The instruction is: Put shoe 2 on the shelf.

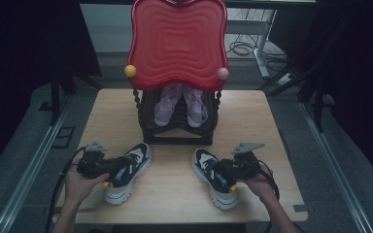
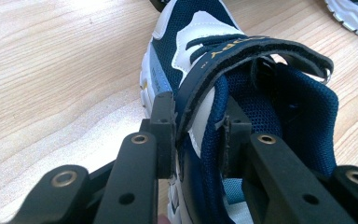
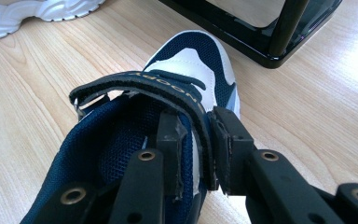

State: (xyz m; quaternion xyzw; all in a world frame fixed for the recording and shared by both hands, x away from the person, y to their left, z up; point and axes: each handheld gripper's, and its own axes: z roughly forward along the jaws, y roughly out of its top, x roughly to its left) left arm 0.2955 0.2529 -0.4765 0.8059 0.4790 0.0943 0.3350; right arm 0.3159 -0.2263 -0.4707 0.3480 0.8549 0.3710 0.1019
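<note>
Two navy and white sneakers lie on the wooden table (image 1: 175, 194), toes pointing away from me. My left gripper (image 1: 111, 170) grips the left sneaker (image 1: 126, 174). In the left gripper view one jaw of this gripper (image 2: 198, 133) is outside the sneaker (image 2: 200, 37) and the other inside its opening, pads pressing its side wall and strap. My right gripper (image 1: 226, 171) holds the right sneaker (image 1: 213, 179) the same way. In the right gripper view the right gripper (image 3: 196, 149) clamps that sneaker (image 3: 191, 60) by its side wall and strap.
A black shoe rack (image 1: 179, 131) stands mid-table behind the sneakers, with a pair of pink shoes (image 1: 179, 104) on its shelf and a red wavy top (image 1: 177, 41) above. Its base (image 3: 261, 42) is close to the right sneaker's toe. Table edges lie near both hands.
</note>
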